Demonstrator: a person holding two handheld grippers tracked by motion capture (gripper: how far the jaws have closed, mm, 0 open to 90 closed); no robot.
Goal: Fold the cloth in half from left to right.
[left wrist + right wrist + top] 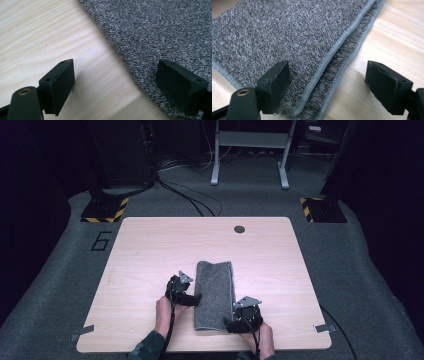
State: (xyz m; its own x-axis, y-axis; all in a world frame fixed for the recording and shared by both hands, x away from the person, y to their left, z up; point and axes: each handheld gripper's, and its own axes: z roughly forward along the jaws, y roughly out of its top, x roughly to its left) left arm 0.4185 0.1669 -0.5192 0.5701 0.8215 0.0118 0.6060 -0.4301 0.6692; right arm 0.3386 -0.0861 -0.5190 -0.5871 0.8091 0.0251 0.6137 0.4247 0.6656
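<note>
So on the left, the left gripper (192, 298) sits at the folded edge of the grey towel (215, 292), which lies in the near middle of the table (150, 250), fingers spread and holding nothing. Over on the right, the right gripper (231, 322) has its fingers apart astride the towel's near right corner, so I'd guess they're lining up the next fold and need to pinch first. Its own view shows two stitched hems (329, 58) stacked, which the high view blurs out.

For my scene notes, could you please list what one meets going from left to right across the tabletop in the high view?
Bare table → left gripper → folded grey towel → right gripper → bare table again.
</note>
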